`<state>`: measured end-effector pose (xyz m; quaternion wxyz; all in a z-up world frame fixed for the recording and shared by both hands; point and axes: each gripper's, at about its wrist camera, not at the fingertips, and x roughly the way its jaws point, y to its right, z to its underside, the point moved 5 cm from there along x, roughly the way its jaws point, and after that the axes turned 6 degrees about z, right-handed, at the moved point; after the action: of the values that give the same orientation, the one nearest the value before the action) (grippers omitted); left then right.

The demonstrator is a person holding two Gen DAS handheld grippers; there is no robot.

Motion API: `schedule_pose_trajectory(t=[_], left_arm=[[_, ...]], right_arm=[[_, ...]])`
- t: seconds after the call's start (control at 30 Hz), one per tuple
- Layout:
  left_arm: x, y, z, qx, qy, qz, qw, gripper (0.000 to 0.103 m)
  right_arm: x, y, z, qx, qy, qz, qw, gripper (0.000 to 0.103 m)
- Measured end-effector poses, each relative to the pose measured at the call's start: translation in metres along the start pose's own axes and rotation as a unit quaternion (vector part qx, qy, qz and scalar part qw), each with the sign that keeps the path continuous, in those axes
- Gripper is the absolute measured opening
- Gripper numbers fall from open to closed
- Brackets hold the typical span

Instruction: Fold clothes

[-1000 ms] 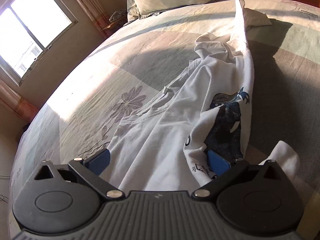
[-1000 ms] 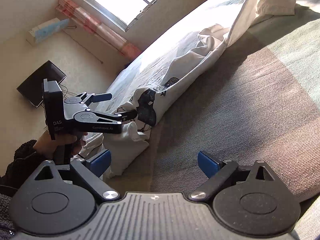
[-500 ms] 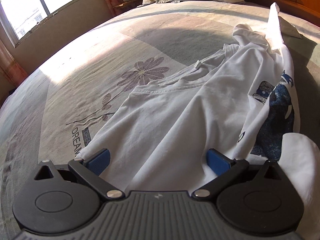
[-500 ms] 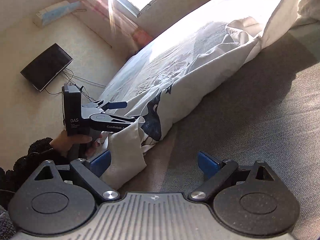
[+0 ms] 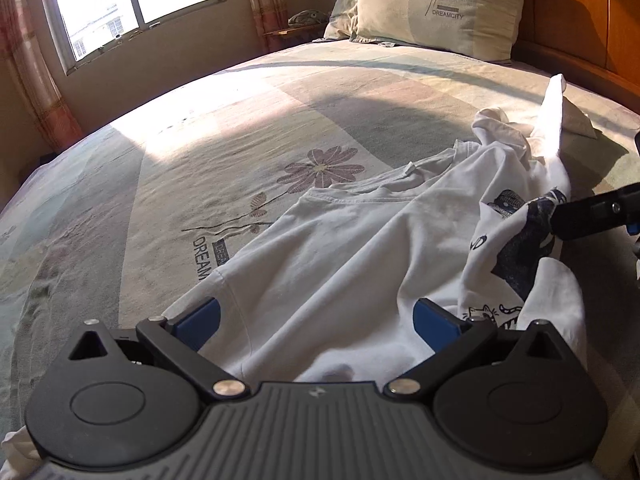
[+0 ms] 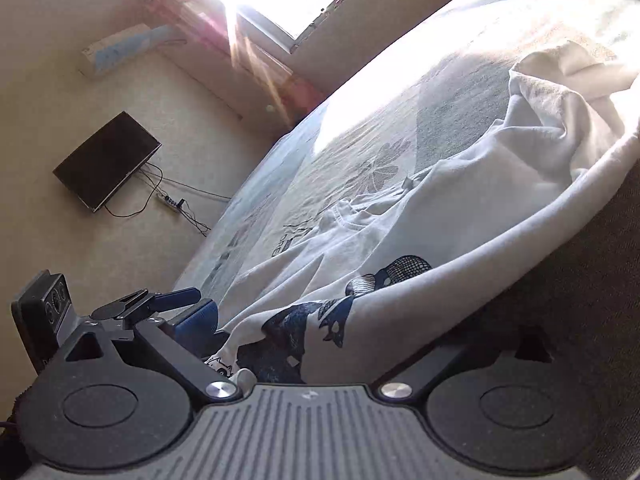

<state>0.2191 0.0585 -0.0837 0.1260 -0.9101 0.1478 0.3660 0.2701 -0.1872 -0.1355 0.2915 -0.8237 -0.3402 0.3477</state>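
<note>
The white T-shirt [image 5: 344, 248] lies crumpled on the bed [image 5: 200, 152], its plain side up toward the window side and its right portion folded over so that a dark blue cartoon print [image 5: 524, 248] shows. The neckline sits near the flower motif [image 5: 320, 168] printed on the bedspread. A far corner of the cloth rises in a peak toward the wooden headboard [image 5: 580, 20], where a pillow [image 5: 436, 4] leans.

The left claw [image 5: 316, 320] has its 2 blue-padded fingers [image 5: 198, 316] spread wide, with shirt fabric lying between them; nothing is pinched. In the right wrist view this claw appears at the lower left, beside the shirt's near edge.

The right claw [image 6: 308, 344] also stands wide open: its left blue pad shows, while the right finger is buried in shadow under the rolled, printed fold of the shirt [image 6: 400, 248], which bulges between the 2 fingers. In the left wrist view, 1 dark finger [image 5: 592, 216] of it touches the printed fold.

A dark screen [image 6: 106, 160] hangs on the wall.
</note>
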Motion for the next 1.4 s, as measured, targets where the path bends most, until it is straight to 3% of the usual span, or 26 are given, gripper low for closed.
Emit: schedule_pose_trajectory(t=[0.27, 0.4, 0.5, 0.67, 0.8, 0.93, 1.03, 1.2, 1.4], left_arm=[[-0.032, 0.002, 0.01, -0.038, 0.008, -0.01, 0.9992, 0.102], [-0.049, 0.011, 0.011, -0.033, 0.017, -0.012, 0.9992, 0.102], [-0.057, 0.018, 0.011, -0.032, 0.021, -0.009, 0.9992, 0.102], [-0.064, 0.034, 0.013, -0.031, 0.019, 0.011, 0.9993, 0.102], [-0.066, 0.05, 0.017, -0.02, 0.016, 0.024, 0.9994, 0.102], [-0.069, 0.061, 0.022, -0.008, 0.008, 0.027, 0.9996, 0.102], [-0.073, 0.064, 0.026, -0.001, 0.004, 0.031, 0.9995, 0.102], [-0.076, 0.064, 0.032, -0.004, -0.003, 0.028, 0.9996, 0.102], [-0.073, 0.064, 0.035, -0.01, -0.013, 0.027, 0.9995, 0.102]], right_arm=[[-0.039, -0.025, 0.02, 0.036, -0.001, -0.094, 0.995, 0.102], [-0.086, -0.025, -0.007, 0.068, 0.064, -0.136, 0.986, 0.102], [-0.12, -0.025, -0.027, 0.055, 0.1, -0.132, 0.985, 0.102], [-0.159, -0.016, -0.034, 0.044, 0.127, -0.082, 0.988, 0.102], [-0.161, -0.009, -0.01, 0.026, 0.105, -0.001, 0.994, 0.102], [-0.165, -0.002, 0.014, 0.008, 0.082, 0.081, 0.993, 0.102], [-0.152, -0.001, 0.023, -0.035, 0.056, 0.11, 0.992, 0.102], [-0.121, -0.001, 0.024, -0.123, 0.019, 0.149, 0.981, 0.1], [-0.084, -0.001, 0.023, -0.227, -0.025, 0.193, 0.954, 0.099]])
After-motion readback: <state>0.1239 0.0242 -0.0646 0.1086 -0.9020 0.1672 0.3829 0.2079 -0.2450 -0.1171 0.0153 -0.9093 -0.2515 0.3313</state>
